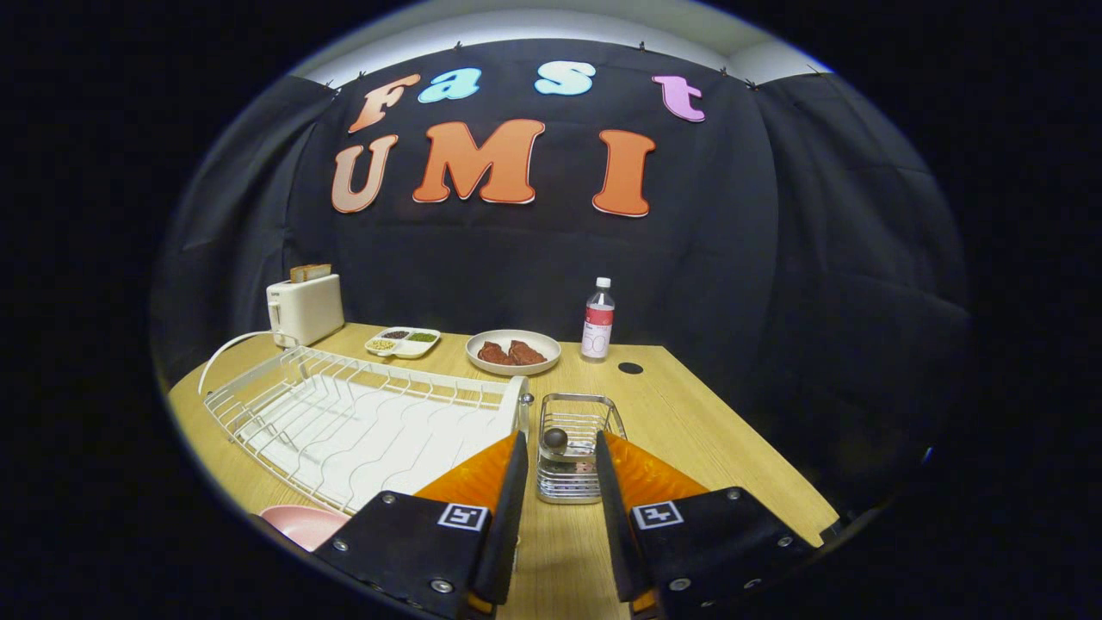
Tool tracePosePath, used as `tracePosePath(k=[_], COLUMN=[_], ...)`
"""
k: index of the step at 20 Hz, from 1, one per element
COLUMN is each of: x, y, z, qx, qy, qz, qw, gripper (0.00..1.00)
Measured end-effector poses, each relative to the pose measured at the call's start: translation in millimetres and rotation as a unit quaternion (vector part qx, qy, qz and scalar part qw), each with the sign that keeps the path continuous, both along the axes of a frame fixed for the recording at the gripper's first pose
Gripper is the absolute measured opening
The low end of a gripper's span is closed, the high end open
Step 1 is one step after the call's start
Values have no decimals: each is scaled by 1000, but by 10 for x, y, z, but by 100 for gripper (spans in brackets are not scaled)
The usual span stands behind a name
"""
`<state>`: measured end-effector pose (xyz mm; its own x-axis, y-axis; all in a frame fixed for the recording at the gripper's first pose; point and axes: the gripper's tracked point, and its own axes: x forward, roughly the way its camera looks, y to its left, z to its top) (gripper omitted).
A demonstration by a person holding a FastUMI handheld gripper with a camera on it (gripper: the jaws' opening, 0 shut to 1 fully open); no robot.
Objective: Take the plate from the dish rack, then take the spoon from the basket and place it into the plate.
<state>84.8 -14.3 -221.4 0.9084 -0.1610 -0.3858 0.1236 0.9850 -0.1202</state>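
1. One step looks done: the dish rack (pixel 362 413) stands bare, and the pink plate (pixel 303 523) lies on the table (pixel 689 430) just beside your gripper (pixel 558 469).
2. Your fingers are spread apart, holding nothing, and the wire basket (pixel 572 448) sits between their tips.
3. The spoon (pixel 554 439) stands upright in that basket, its dark round end poking up.
4. Next, I'd say: ease forward, line both fingers on that end, and pinch squarely, since a small round knob may slip.
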Motion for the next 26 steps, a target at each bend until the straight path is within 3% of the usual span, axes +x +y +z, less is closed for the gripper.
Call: tracePosePath(k=[13, 20, 26], x=[198, 292, 316], y=[-27, -59, -67], z=[-288, -148, 227], qx=[17, 66, 51], qy=[25, 11, -34], qz=[1, -10, -3], qw=[1000, 998, 998], gripper=[14, 10, 10])
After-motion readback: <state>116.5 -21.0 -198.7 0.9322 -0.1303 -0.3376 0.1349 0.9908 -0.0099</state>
